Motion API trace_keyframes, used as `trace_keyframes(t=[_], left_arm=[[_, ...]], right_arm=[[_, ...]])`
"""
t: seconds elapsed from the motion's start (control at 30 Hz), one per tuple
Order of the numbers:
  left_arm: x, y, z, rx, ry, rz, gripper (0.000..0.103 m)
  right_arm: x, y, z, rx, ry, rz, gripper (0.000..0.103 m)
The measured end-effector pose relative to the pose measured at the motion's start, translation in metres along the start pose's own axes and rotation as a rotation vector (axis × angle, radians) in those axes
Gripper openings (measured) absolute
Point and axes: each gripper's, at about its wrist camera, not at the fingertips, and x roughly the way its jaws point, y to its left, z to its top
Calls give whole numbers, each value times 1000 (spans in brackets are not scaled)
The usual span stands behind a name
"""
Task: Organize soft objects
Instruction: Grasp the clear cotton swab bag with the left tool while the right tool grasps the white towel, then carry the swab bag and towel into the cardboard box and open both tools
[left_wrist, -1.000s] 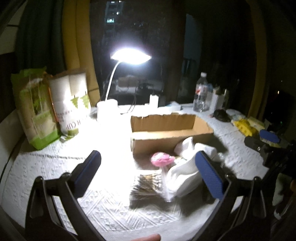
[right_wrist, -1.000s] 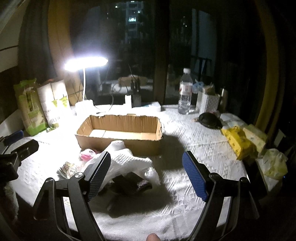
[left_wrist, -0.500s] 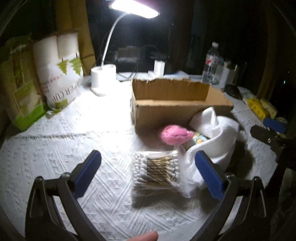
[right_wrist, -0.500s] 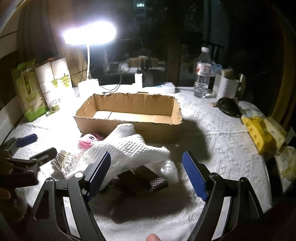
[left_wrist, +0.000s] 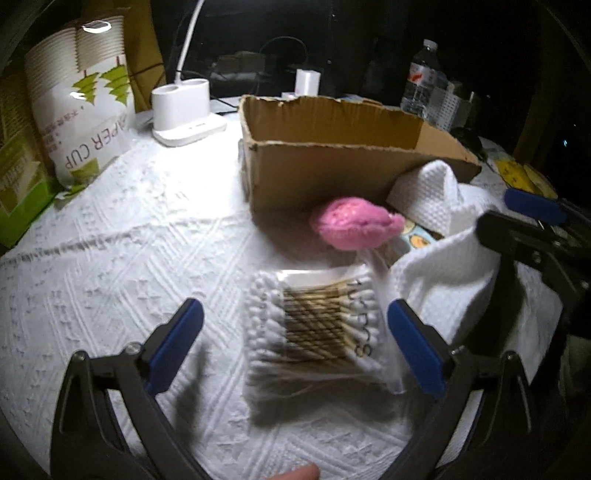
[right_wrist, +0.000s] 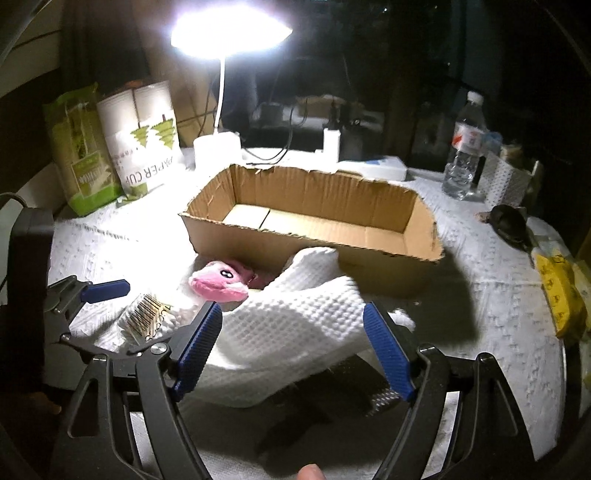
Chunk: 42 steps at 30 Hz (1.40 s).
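You have one cardboard box (right_wrist: 314, 218), one pink plush (right_wrist: 218, 282), one white waffle towel (right_wrist: 295, 325) and one cotton-swab packet (left_wrist: 317, 325), all at frame centre. Your left gripper (left_wrist: 295, 347) brackets the packet, fingers spread and apart from it; your right gripper (right_wrist: 291, 347) straddles the rumpled towel, open. Bare tablecloth (left_wrist: 110, 258) lies lower left.

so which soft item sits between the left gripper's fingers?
The bagged cotton swabs, framed by the open left gripper; the pink plush and white towel lie beyond.
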Motion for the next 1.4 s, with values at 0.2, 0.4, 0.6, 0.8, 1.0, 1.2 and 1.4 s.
trace_keyframes(t=[0.2, 0.4, 0.6, 0.8, 1.0, 1.2, 1.4], left_arm=[[-1, -4, -4, 22, 0, -48, 79], [-6, -2, -7, 22, -17, -84, 72], [-18, 4, -9, 0, -54, -108, 72], [-45, 14, -2, -14, -130, -117, 72], [-72, 22, 13, -14, -210, -106, 72], [-81, 19, 33, 6, -242, -79, 72], [-82, 9, 55, 26, -274, -54, 72]], right_arm=[[12, 6, -1, 1, 64, 20, 52], [13, 16, -4, -24, 84, 15, 14], [1, 25, 2, -52, 57, -2, 7], [-26, 23, 18, -36, -29, -18, 6], [-51, 19, 34, -37, -108, -28, 7], [-68, 3, 48, -22, -180, -17, 7], [-72, -22, 61, -10, -225, -4, 7]])
